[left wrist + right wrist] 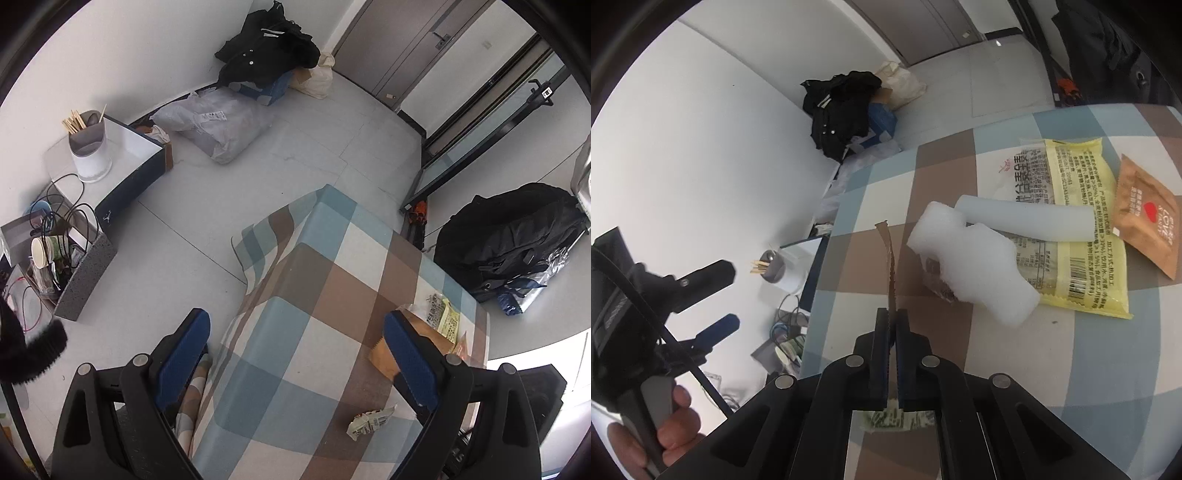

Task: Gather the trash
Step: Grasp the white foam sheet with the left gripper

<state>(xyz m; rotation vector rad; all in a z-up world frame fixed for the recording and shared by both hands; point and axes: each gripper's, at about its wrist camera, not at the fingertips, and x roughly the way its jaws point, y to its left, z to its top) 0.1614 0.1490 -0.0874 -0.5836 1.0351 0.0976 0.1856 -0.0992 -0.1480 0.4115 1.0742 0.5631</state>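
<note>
Tongs on the right (892,314) pinch a thin brown torn wrapper strip (891,258) above the checked-cloth desk (1071,350). Left tongs (295,350) gape, empty. Farther: white foam chunk (975,266), yellow printed packet (1078,236), possibly a brown sachet (1148,218).

On the checked-cloth worktop (997,350), a torn brown paper strip (891,258) stands up from the right claw (892,332), pinched between its closed jaws. Right of the strip lies a white foam block (975,266), resting on a yellow printed food wrapper (1082,221). A white plastic tube (1027,218) lies behind the block, across the wrapper. A brown paper sachet (1145,218) sits at the wrapper's right edge.
</note>
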